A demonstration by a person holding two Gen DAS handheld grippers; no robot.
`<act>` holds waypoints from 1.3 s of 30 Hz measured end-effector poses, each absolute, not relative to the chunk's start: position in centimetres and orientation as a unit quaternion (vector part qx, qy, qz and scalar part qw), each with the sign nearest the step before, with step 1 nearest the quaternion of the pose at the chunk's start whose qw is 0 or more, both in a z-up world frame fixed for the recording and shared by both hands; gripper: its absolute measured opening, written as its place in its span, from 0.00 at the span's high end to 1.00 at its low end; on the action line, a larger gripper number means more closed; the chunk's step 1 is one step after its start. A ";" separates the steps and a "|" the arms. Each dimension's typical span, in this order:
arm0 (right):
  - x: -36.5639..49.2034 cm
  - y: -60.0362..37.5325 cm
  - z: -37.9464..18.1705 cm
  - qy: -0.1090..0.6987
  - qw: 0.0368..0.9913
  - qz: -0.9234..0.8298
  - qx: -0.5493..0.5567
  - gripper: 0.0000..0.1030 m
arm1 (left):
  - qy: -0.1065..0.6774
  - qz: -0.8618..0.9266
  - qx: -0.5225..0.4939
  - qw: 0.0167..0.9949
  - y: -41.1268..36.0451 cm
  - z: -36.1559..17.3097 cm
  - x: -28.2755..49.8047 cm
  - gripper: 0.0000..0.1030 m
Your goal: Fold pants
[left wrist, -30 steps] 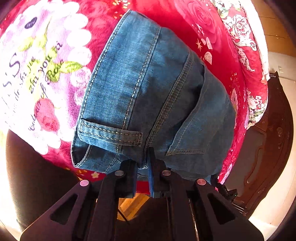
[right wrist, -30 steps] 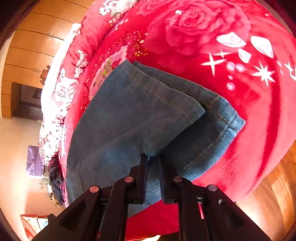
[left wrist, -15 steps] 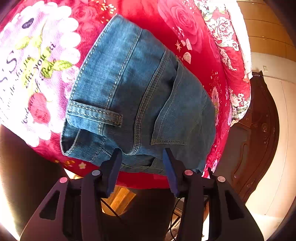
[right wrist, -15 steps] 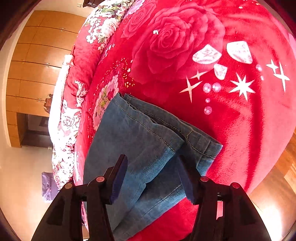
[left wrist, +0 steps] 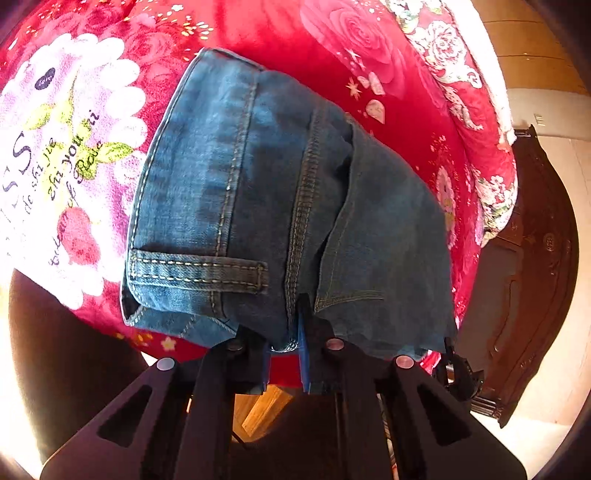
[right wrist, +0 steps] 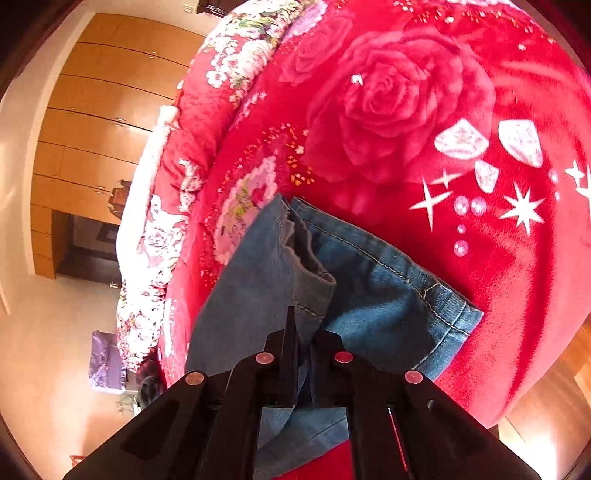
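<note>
Folded blue denim pants (left wrist: 240, 184) lie on a red rose-print blanket (left wrist: 295, 33). In the left wrist view the waistband end with a belt loop faces me. My left gripper (left wrist: 291, 332) is closing its jaws on the near edge by the thick seam, and the pads press the denim. In the right wrist view the leg-hem end of the pants (right wrist: 388, 295) lies near the blanket's (right wrist: 406, 92) edge. My right gripper (right wrist: 304, 332) is closing tight on the upper layer's edge, which stands bunched and raised off the lower layer.
A dark carved wooden bed frame (left wrist: 524, 258) stands to the right of the blanket. Wooden floor (left wrist: 262, 406) shows below the bed edge. A wooden wardrobe (right wrist: 92, 110) fills the far left, with a purple object (right wrist: 105, 365) on the pale floor.
Both grippers opened half a second ago and have closed on the denim again. The gripped edges now sit slightly higher, and the upper layer at the hem end has bunched up.
</note>
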State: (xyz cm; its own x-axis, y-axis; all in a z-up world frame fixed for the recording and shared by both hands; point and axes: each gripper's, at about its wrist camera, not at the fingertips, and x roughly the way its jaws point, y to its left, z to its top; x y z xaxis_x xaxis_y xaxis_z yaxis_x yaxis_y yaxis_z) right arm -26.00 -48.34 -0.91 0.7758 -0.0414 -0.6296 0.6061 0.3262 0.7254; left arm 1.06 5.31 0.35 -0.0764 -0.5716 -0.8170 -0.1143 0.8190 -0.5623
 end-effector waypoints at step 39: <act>9.6 -34.1 -1.8 0.586 0.799 -0.008 0.135 0.36 | 0.708 -0.185 -0.315 0.605 8.8 -3.2 9.9 0.37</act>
State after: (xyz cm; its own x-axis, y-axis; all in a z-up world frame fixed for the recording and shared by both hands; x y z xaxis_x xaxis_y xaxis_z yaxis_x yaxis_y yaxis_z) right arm 9.58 -34.05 -1.76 0.3126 0.1457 -0.9386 0.1704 0.9636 0.2063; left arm 9.89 8.76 -3.20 -0.0706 -0.6693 -0.7397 -0.2218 0.7335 -0.6425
